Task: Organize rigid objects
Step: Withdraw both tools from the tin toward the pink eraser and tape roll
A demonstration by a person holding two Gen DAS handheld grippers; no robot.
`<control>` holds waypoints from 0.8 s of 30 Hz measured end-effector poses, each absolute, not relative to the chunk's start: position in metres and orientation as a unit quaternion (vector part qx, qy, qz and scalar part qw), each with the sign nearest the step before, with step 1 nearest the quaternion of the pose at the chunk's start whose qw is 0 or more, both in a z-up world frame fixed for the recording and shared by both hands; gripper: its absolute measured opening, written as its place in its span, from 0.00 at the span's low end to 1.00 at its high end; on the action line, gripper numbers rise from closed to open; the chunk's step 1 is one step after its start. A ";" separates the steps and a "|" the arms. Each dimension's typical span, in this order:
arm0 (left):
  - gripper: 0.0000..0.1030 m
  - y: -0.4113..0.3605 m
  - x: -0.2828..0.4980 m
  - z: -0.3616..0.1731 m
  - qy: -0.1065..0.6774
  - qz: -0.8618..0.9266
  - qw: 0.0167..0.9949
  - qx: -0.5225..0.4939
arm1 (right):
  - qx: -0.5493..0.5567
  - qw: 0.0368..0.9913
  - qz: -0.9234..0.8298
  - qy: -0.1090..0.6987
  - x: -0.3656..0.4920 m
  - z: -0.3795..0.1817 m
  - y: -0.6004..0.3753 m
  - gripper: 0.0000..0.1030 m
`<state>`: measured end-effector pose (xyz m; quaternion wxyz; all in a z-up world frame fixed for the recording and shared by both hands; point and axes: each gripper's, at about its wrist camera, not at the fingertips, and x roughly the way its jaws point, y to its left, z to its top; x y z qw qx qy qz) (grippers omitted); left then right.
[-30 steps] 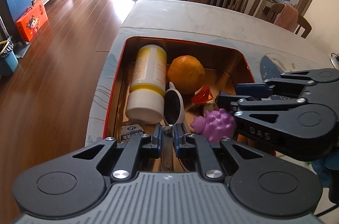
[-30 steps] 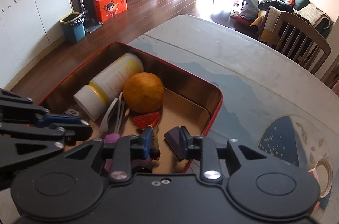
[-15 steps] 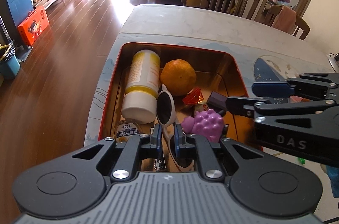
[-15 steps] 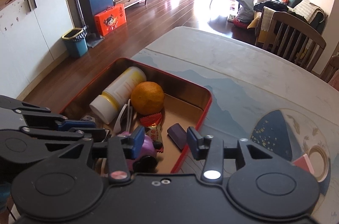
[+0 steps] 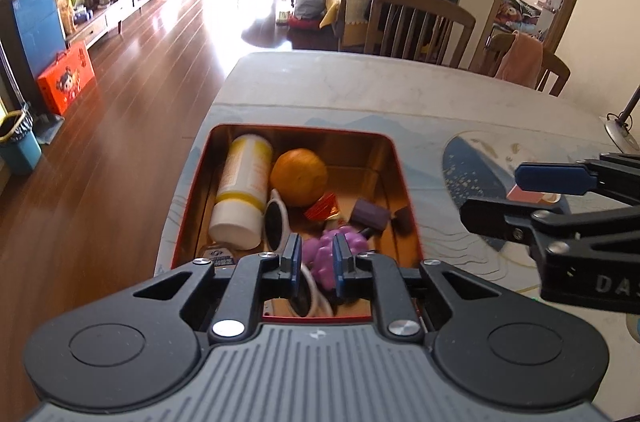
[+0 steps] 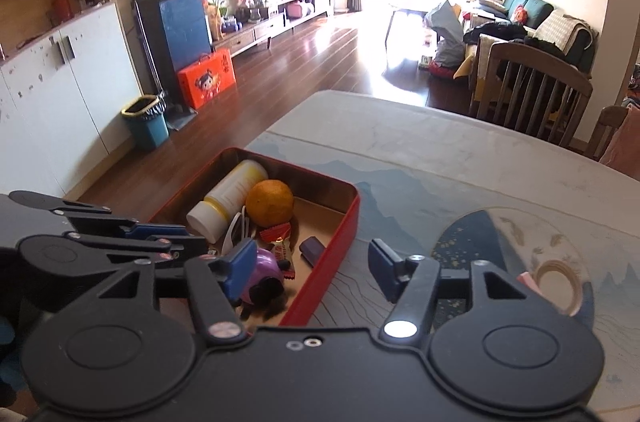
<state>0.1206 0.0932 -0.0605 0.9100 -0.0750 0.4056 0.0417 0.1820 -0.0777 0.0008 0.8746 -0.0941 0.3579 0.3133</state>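
A red tin box [image 5: 404, 182] on the table holds a white and yellow bottle [image 5: 244, 186], an orange [image 5: 298, 176], white sunglasses [image 5: 274, 222], a red sweet wrapper [image 5: 322, 206], a purple block [image 5: 370, 212] and a purple grape toy [image 5: 356, 242]. My left gripper [image 5: 317, 250] hovers over the box's near end. Its jaws are opening, a narrow gap between them, gripping nothing. My right gripper [image 6: 310, 254] hangs above the box's right wall [image 6: 348, 214]. Its jaws are opening wide and are empty. The purple block [image 6: 312, 248] lies below them.
The table's left edge drops to a wooden floor beside the box. Wooden chairs [image 5: 416, 18] stand at the far side. A round painted patch [image 6: 480, 242] with a pink object [image 6: 528, 280] on it lies right of the box. A lamp base [image 5: 620, 130] stands far right.
Both grippers rose and drew back from the box. The right jaws spread wide, leaving the purple block in the box. The left jaws parted slightly above the sunglasses.
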 end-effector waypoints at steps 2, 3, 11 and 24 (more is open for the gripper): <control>0.17 0.086 0.119 -0.056 0.400 0.041 0.913 -0.070 | -0.088 0.877 0.315 0.353 0.178 0.005 -0.088 0.64; 0.26 0.083 0.118 -0.054 0.397 0.040 0.914 -0.070 | -0.084 0.878 0.316 0.351 0.177 0.007 -0.094 0.66; 0.70 0.053 0.114 -0.041 0.371 0.031 0.925 -0.076 | -0.062 0.885 0.318 0.336 0.165 0.019 -0.150 0.78; 1.00 -0.016 0.125 -0.038 0.353 -0.007 0.930 -0.103 | -0.050 0.898 0.290 0.327 0.175 0.011 -0.252 0.99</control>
